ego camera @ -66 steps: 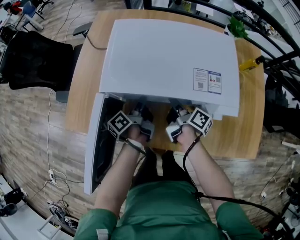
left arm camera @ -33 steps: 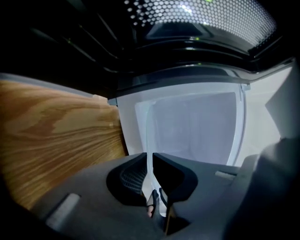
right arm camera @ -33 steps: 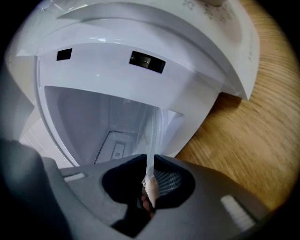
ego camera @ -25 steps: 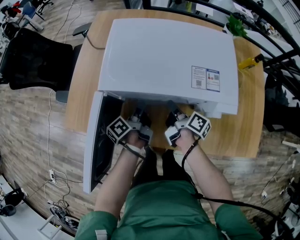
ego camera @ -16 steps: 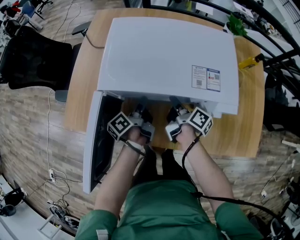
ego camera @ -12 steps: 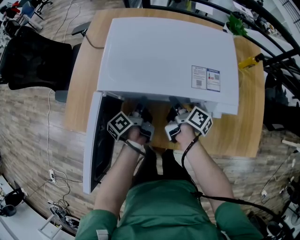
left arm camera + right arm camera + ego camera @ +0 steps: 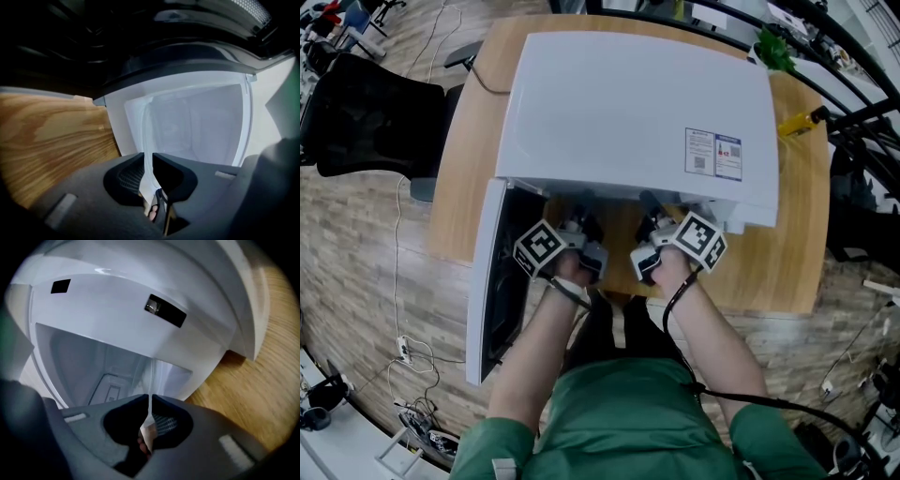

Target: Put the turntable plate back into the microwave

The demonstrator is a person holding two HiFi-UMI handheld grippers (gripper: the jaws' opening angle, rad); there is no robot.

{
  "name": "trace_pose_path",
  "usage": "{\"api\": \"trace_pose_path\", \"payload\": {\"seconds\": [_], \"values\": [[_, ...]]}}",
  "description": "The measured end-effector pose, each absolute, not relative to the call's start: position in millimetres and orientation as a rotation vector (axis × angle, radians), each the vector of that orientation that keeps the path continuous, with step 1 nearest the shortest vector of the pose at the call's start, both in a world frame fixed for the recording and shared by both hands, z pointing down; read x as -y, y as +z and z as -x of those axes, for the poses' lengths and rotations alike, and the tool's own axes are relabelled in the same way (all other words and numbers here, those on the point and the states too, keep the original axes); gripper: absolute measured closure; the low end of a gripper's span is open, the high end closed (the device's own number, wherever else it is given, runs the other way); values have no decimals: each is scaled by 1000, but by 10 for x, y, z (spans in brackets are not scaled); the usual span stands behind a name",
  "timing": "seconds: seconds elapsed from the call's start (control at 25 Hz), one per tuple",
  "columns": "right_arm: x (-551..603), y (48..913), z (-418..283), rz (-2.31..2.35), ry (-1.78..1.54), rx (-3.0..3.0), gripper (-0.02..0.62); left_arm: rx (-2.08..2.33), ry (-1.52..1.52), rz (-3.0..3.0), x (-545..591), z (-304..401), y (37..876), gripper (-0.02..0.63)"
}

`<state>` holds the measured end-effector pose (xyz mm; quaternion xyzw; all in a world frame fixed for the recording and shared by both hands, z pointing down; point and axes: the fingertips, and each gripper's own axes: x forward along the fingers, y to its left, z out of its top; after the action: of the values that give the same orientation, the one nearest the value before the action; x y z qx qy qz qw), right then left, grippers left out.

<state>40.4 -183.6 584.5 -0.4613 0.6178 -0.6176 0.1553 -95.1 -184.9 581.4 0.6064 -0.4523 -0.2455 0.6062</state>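
The plate (image 7: pixel 147 136) is held by its rim at the mouth of the microwave (image 7: pixel 628 112), clamped between the jaws of the left gripper (image 7: pixel 148 157) and right gripper (image 7: pixel 150 399). Both have just been eased slightly, the rim kept between them. Little else is changed, so seating is judged undone. The door (image 7: pixel 492 281) is swung open; the table (image 7: pixel 464 159) is wooden, the floor (image 7: pixel 356 272) planked.

White microwave (image 7: pixel 628 112), wood-grain table (image 7: pixel 469 141), blk chair (image 7: pixel 366 117).
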Motion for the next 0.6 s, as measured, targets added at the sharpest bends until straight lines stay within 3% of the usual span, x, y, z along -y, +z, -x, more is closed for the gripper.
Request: {"api": "trace_pose_path", "payload": {"seconds": [0.2, 0.6], "values": [[1763, 5800, -392, 1305, -1761, -1778, 571, 1043, -575, -1403, 1824, 953, 5780, 511], [1492, 5623, -245, 1172, -1772, -1839, 571, 1000, -564, -1392, 1484, 818, 5740, 509]]}}
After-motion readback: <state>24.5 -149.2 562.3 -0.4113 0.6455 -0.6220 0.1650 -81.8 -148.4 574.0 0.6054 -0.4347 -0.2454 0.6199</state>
